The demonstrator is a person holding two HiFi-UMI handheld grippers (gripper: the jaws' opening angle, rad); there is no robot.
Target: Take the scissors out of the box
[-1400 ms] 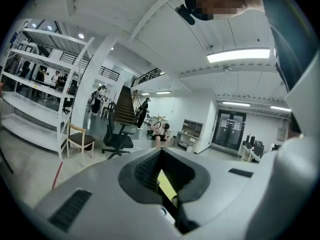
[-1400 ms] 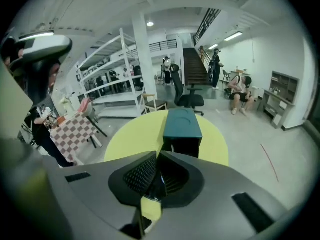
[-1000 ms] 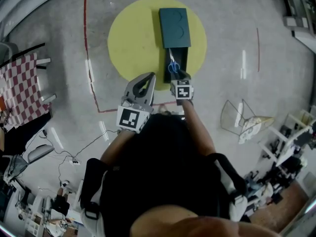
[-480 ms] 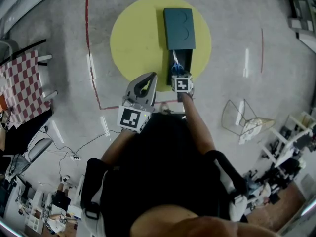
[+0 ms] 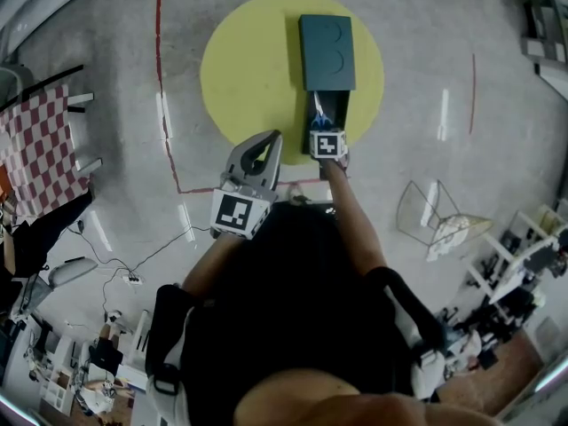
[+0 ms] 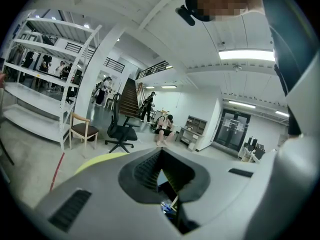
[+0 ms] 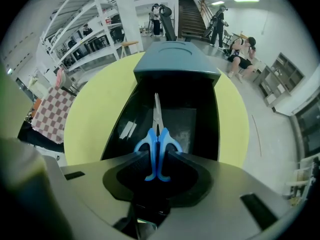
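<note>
A dark teal box [image 5: 327, 53] lies on a round yellow mat [image 5: 248, 69], its black inner tray [image 7: 205, 119] slid out toward me. Blue-handled scissors [image 7: 158, 146] lie in the tray with the blades pointing at the lid. My right gripper [image 5: 324, 130] points straight down over the tray. Its jaws have just been opening, and the blue handles stand between them with the pads not pressing. My left gripper [image 5: 272, 137] hovers left of the box, off the mat's near edge, with its tips meeting and nothing held.
Small white slips [image 7: 127, 129] lie in the tray beside the scissors. A red tape line [image 5: 161, 78] runs down the floor at left. A checkered cloth [image 5: 40, 149] is at far left and a wire frame [image 5: 426, 207] at right. An office chair [image 6: 120, 131] and people stand far off.
My right gripper has sunk down into the open tray until its jaws straddle the scissors' handles. The left gripper has hardly moved.
</note>
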